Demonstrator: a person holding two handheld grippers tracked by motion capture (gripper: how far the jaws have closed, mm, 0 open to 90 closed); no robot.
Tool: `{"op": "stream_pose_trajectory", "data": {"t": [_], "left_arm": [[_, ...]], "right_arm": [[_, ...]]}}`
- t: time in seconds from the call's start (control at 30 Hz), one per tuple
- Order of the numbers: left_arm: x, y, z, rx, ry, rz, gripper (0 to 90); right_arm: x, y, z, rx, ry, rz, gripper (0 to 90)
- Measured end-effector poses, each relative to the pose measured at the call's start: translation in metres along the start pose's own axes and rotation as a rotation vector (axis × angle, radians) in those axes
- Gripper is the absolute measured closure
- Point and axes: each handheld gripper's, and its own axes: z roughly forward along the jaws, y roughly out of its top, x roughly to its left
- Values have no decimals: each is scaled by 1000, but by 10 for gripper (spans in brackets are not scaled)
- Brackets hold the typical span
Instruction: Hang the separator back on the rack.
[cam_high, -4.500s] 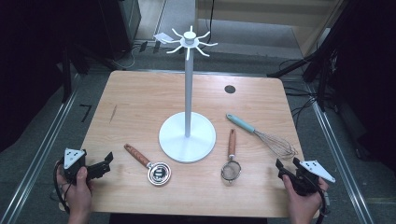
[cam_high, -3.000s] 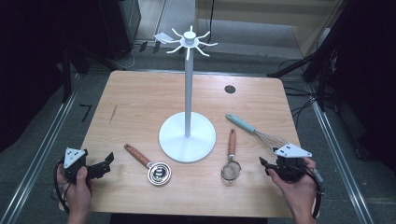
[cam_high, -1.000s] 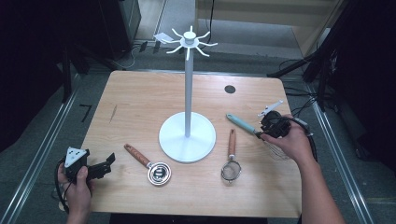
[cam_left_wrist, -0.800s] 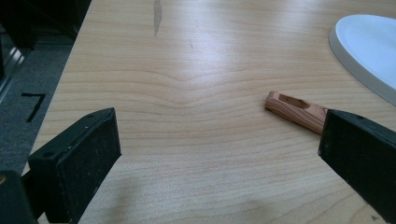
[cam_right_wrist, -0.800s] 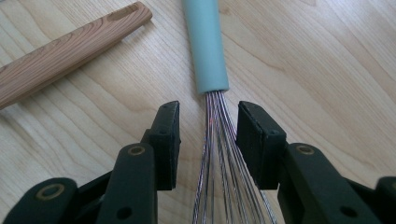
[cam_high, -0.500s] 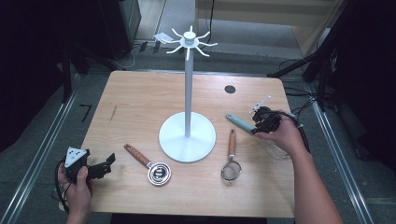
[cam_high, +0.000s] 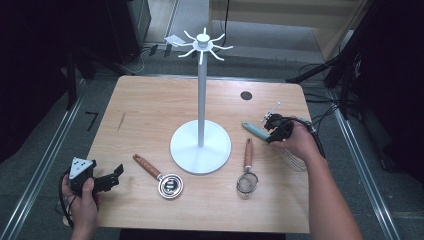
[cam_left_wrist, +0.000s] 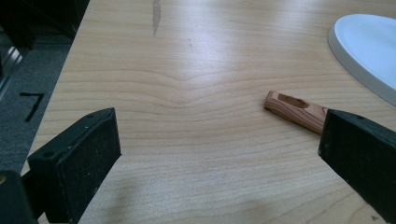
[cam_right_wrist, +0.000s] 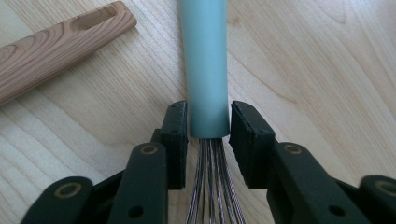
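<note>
A whisk lies on the right of the table, its teal handle (cam_high: 254, 130) pointing toward the white stand (cam_high: 200, 145) and its wires (cam_high: 296, 162) running under the person's hand. My right gripper (cam_high: 275, 131) is shut on it. In the right gripper view the two jaws press both sides of the teal handle (cam_right_wrist: 204, 56) at its wire end, my right gripper (cam_right_wrist: 208, 126) low over the wood. At the front left corner my left gripper (cam_high: 111, 179) stands open, and in its own view the left gripper (cam_left_wrist: 219, 158) has bare table between its jaws.
A wooden-handled strainer (cam_high: 247, 171) lies right of the stand's base; its handle (cam_right_wrist: 56, 46) runs beside the whisk. A wooden-handled round scoop (cam_high: 159, 174) lies left of the base, its handle end (cam_left_wrist: 296, 109) ahead of the left jaws. A dark hole (cam_high: 245, 95) marks the far right.
My right gripper has travelled from the table's front right corner up and inward to the whisk and has shut on its teal handle. The left gripper has stayed put.
</note>
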Motion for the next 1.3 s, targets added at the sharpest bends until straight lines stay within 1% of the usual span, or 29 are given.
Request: {"op": "stream_pose_trajectory", "data": {"t": [0.1,0.13,0.2,0.27,0.3,0.33,0.43,0.47,0.63,0.67,0.7,0.73,0.77,0.87,0.9,0.97,1.03,1.13,1.23,1.27,1.3], "left_arm": [[0,0,0,-4,-1,0,0],[0,0,0,-4,-2,2,0],[0,0,0,-4,-2,2,0],[0,0,0,-4,-2,2,0],[0,0,0,-3,-3,2,0],[0,0,0,-3,-2,1,0],[0,0,0,-1,-2,1,0],[0,0,0,-1,-3,2,0],[0,0,0,-1,-4,4,0],[0,0,0,1,-2,1,0],[0,0,0,-2,-3,1,0],[0,0,0,-2,-3,4,0],[0,0,0,-2,-3,4,0],[0,0,0,1,-2,0,0],[0,0,0,1,-2,0,0],[0,0,0,1,-2,2,0],[0,0,0,2,-3,-1,0],[0,0,0,1,-3,1,0],[0,0,0,1,-3,0,0],[0,0,0,2,-3,0,0],[0,0,0,2,-3,0,0]], "right_arm": [[0,2,4,14,0,2,663],[1,3,8,34,5,-8,659],[1,4,9,37,11,-1,659],[-1,5,12,42,29,6,693],[-4,6,13,52,45,22,696],[-6,7,14,54,60,40,696],[-7,7,14,51,62,34,700],[-6,8,15,60,54,15,700],[-6,9,15,64,66,24,689],[-8,9,16,62,77,34,667],[-8,9,16,58,84,47,669],[-9,8,16,59,94,51,694],[-9,8,16,55,103,45,696],[-9,9,16,61,99,37,695],[-8,10,16,70,100,39,693],[-7,11,16,70,103,48,697],[-7,12,16,74,106,39,702],[-6,13,16,75,110,42,709],[-6,12,16,73,110,55,710],[-7,9,16,47,155,94,711],[-7,9,16,47,155,94,711]]}}
